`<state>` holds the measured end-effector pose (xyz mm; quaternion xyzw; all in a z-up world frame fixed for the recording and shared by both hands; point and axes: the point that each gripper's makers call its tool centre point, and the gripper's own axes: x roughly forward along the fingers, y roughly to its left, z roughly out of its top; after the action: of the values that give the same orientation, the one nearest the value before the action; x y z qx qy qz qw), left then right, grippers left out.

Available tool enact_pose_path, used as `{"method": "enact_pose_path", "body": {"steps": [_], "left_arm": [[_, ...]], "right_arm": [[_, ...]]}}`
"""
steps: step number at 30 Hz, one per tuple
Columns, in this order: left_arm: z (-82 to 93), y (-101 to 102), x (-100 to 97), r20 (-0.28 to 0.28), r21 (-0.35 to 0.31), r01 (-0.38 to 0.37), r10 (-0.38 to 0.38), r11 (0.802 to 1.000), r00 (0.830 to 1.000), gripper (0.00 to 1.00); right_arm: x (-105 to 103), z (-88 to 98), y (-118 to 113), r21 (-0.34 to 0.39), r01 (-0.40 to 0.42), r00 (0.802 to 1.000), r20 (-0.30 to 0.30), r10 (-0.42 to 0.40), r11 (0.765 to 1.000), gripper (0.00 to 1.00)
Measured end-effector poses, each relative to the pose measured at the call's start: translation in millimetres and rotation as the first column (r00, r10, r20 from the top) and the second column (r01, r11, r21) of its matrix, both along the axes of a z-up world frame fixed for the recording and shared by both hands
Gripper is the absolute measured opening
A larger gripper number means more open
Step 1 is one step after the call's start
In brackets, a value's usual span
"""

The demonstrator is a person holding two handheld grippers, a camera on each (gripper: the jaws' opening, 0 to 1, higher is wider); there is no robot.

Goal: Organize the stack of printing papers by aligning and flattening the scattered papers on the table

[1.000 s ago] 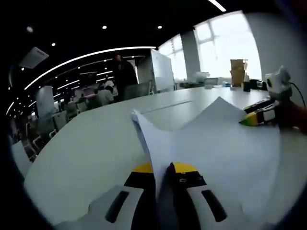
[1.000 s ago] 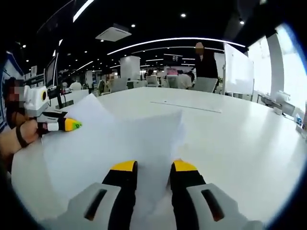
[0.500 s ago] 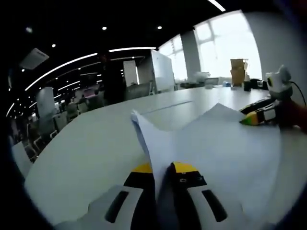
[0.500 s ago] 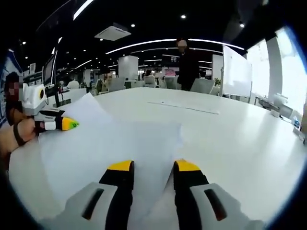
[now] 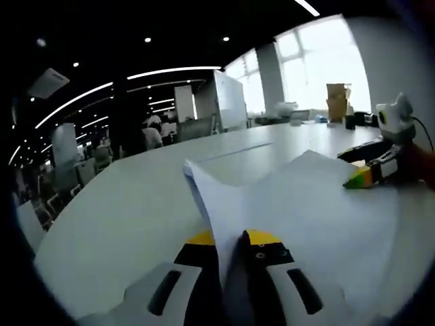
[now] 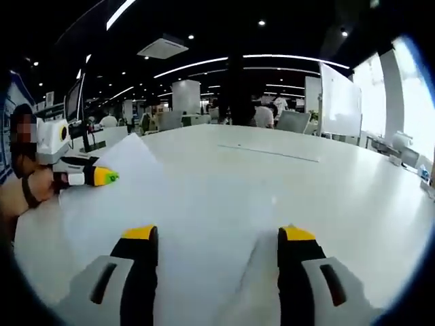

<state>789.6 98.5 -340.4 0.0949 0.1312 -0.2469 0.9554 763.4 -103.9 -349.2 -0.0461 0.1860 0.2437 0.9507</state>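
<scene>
My right gripper (image 6: 216, 238) has just let go: a sec ago its jaws were pinched near the paper edge w/ the sheet lifted between them, now they stand wide apart and the papers (image 6: 170, 204) lie flat on the counter (image 6: 353, 190) in front of and between the jaws. I read that as the flattening release on my right side; aligning isn't done yet.

My left gripper (image 5: 228, 241) hasn't changed: jaws nearly closed, clamped on the near edge of the papers (image 5: 306, 204), w/ one corner folded up just ahead of the tips. Rest of the sheets spread fwd and to that gripper's right, reaching the right gripper (image 5: 363, 176), seen there w/ jaws parted.

Next, I'd guess, release left too.
</scene>
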Motion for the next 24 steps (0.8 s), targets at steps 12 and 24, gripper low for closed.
{"method": "enact_pose_path", "body": {"steps": [12, 24], "left_arm": [[-0.3, 0, 0.2, 0.000, -0.002, 0.001, -0.001, 1.000, 1.000, 0.16], [2.0, -3, -0.4, -0.011, -0.048, 0.009, -0.010, 0.999, 1.000, 0.41]], "right_arm": [[0, -0.8, -4, 0.000, 0.009, 1.000, -0.006, -0.009, 1.000, 0.70], [5, -2.1, -6, 0.000, 0.008, 1.000, -0.008, -0.008, 1.000, 0.70]]}}
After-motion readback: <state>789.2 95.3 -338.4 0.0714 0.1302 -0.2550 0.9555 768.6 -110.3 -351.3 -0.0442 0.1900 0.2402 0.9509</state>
